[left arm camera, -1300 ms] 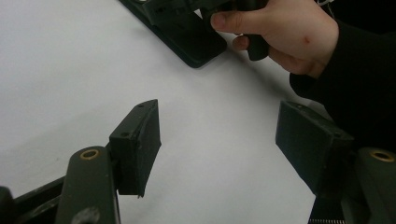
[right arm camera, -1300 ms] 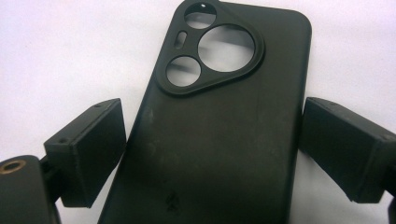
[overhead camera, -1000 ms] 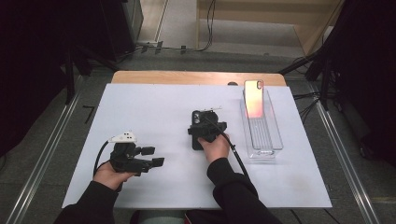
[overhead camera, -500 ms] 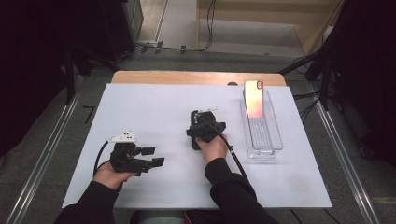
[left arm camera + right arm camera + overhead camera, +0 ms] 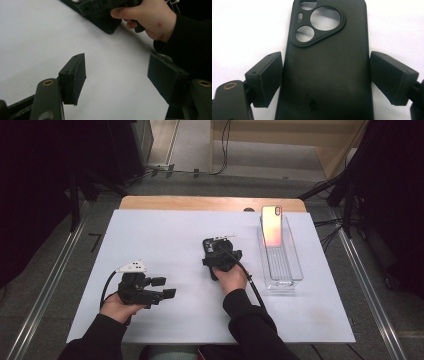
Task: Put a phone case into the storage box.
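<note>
Black and matte, a phone case is seen lying flat on the white counter, its camera cut-outs at the far end in the right gripper view. The right hand-held gripper is set over it with one jaw on each long side; the left pad appears to touch the case's edge, while a thin strip of white is visible between the right pad and the opposite edge, so the case is straddled but not yet squeezed. Those jaws have just been closing, with the case between them. In the high view the right hand-held gripper is placed near the middle of the counter, with the case showing just beyond it. A phone is propped upright against the far end of a clear plastic tray, which is set to the right of the case and apart from it. The left hand-held gripper is held low near the front left of the counter, well apart from the case. In the left gripper view, its jaws are spread about halfway with nothing between the pads, and only bare white surface is seen in the gap.
</note>
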`<state>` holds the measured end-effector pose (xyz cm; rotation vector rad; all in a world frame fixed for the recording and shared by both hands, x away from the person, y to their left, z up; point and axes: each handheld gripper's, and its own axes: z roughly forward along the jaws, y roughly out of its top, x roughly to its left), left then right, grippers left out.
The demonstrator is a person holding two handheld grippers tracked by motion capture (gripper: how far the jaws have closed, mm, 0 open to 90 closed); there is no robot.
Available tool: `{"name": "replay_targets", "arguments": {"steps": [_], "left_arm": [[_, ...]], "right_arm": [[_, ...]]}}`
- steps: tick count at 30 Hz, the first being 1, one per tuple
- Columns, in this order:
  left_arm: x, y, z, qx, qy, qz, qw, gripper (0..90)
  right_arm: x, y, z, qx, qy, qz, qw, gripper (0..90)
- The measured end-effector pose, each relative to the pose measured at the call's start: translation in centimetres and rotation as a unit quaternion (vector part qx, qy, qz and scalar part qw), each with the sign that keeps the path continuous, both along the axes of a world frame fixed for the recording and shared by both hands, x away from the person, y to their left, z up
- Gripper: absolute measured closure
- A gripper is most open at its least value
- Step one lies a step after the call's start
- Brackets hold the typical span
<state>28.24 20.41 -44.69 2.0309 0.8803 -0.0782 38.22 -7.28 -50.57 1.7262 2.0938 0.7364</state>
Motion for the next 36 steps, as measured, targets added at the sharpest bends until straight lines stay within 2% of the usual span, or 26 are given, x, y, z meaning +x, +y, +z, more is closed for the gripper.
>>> {"name": "replay_targets", "arguments": {"steps": [3,6,15,20,24,26,31,36], "left_arm": [[0.0,0.0,0.0,0.0,0.001,0.001,1.0,31.3],[0.0,0.0,0.0,-0.001,0.002,0.002,1.0,31.3],[0.1,0.1,-0.1,-0.004,0.005,0.004,1.0,31.3],[0.1,0.1,0.0,-0.004,0.007,0.005,1.0,31.3],[0.1,0.1,0.0,-0.005,0.009,0.007,0.9999,31.3],[0.1,0.0,0.0,-0.006,0.014,0.008,0.9999,31.3],[0.3,0.0,-0.1,-0.006,0.029,0.01,0.9995,31.3],[0.3,0.0,0.0,-0.01,0.028,0.015,0.9995,31.2]], "right_arm": [[0.1,-0.2,0.1,0.003,0.004,0.007,1.0,13.5],[0.2,-0.7,0.2,0.017,0.01,0.011,0.9997,14.3],[0.6,-2.1,1.2,0.074,0.03,0.022,0.9966,15.0],[0.1,-2.5,2.9,0.082,0.019,0.04,0.9957,15.0],[-0.5,-3.1,4.2,0.101,0.012,0.052,0.9934,14.8],[-0.8,-3.5,4.8,0.117,0.01,0.059,0.9913,14.8],[-1.9,-4.2,5.8,0.131,0.003,0.075,0.9885,14.8],[-3.0,-4.9,6.8,0.145,-0.003,0.093,0.985,14.7]]}}
